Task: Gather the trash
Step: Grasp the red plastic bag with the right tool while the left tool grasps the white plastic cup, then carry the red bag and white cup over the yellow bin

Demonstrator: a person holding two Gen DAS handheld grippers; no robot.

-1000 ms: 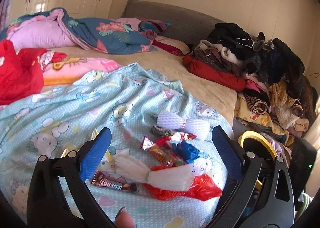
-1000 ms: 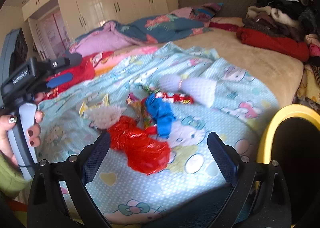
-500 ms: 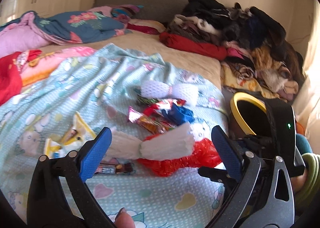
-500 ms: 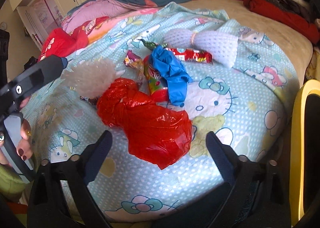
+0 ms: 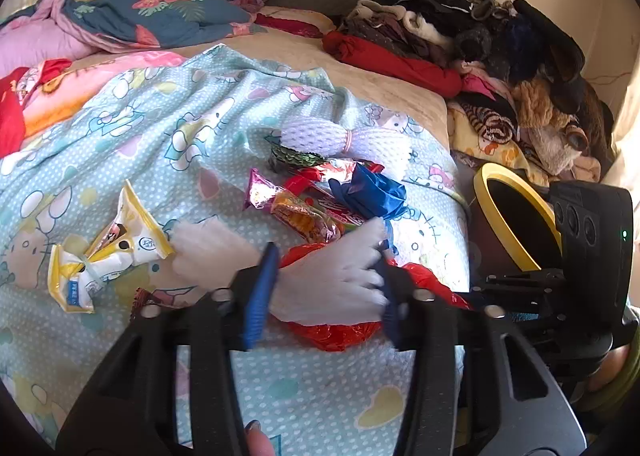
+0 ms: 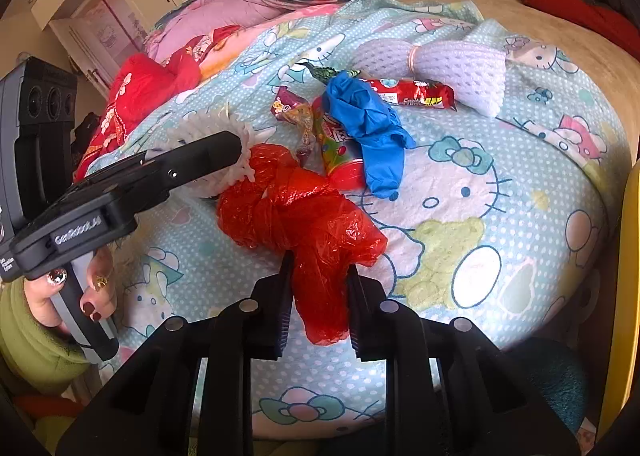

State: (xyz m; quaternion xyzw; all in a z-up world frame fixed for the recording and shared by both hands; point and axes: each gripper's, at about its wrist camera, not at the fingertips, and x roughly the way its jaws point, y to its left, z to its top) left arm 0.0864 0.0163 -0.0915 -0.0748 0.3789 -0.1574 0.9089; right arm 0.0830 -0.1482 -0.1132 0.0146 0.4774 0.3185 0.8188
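Note:
Trash lies in a heap on the light-blue cartoon blanket (image 5: 168,128). My left gripper (image 5: 324,290) is closing its blue pads against a white foam net (image 5: 332,276), which fills the gap between them. From the right wrist view, one left finger (image 6: 200,154) lies over that same net (image 6: 208,128). My right gripper (image 6: 319,294) is closing on the near end of a crumpled red plastic bag (image 6: 296,212), squeezed between its jaws. A blue glove (image 6: 370,128), snack wrappers (image 5: 300,212), a red bar wrapper (image 6: 416,94) and a second foam net (image 6: 444,64) lie beyond.
A yellow-and-white packet (image 5: 104,252) lies to the left of the heap. A yellow-rimmed black bin (image 5: 512,212) stands off the bed's right edge. Clothes (image 5: 500,56) are piled at the far right, and quilts (image 5: 152,16) at the back. A hand (image 6: 80,296) grips the left tool's handle.
Both grippers came down onto the heap and went from wide open to nearly closed, the left on the white foam net, the right on the red bag.

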